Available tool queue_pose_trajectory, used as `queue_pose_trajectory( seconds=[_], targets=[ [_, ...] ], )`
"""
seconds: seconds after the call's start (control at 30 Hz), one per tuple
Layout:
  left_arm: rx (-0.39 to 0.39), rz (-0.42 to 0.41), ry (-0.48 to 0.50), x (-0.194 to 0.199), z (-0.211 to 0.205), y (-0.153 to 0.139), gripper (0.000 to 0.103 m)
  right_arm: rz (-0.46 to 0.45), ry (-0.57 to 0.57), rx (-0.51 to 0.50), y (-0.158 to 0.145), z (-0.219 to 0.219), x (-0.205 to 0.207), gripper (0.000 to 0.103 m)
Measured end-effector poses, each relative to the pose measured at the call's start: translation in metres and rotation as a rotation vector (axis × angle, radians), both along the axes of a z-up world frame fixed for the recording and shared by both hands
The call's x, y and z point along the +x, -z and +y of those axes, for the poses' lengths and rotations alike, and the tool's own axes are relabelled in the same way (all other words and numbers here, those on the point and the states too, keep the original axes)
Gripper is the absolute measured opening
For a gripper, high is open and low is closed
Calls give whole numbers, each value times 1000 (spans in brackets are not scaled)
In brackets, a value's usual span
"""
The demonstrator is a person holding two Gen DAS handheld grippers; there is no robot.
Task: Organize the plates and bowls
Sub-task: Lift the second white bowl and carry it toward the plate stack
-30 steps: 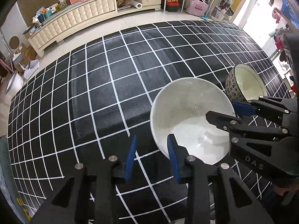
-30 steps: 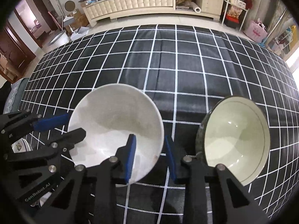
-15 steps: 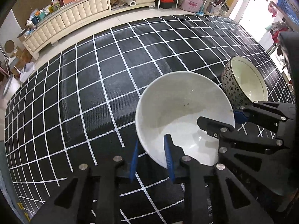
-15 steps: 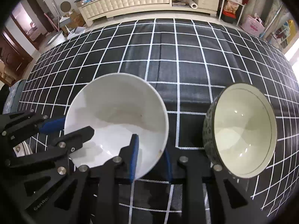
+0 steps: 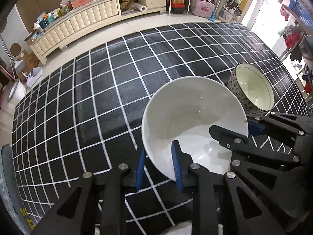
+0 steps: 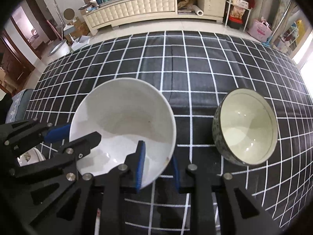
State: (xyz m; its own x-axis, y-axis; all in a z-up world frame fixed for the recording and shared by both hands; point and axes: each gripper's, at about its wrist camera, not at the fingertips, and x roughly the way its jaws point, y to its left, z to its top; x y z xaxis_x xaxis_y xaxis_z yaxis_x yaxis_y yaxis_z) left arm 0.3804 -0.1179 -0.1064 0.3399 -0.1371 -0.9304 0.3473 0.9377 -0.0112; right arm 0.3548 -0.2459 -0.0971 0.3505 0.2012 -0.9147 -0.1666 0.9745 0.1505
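Together, the left gripper [image 5: 158, 164] and right gripper [image 6: 157, 165] are each pinching opposite rims of the white bowl [image 6: 123, 125], holding it tilted above the checked cloth [image 5: 109, 90]. Just right of the right gripper, a patterned bowl [image 6: 245, 130] is sitting on the cloth, apart from the white one.

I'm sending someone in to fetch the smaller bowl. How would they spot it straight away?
Look at the black cloth with the white grid. Two bowls are over it; the larger is the plain white bowl, gripped at its rim by both grippers. To its right sits the smaller bowl, free of both grippers: dark speckled pattern outside, pale greenish glaze inside, dark rim.
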Motion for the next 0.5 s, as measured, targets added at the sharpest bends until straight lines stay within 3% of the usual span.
queue_pose_trajectory(
  seconds=[0.5],
  targets=[
    [-16, -52, -22, -57, 14, -43, 24, -58, -15, -11, -40, 18, -57, 29]
  ],
)
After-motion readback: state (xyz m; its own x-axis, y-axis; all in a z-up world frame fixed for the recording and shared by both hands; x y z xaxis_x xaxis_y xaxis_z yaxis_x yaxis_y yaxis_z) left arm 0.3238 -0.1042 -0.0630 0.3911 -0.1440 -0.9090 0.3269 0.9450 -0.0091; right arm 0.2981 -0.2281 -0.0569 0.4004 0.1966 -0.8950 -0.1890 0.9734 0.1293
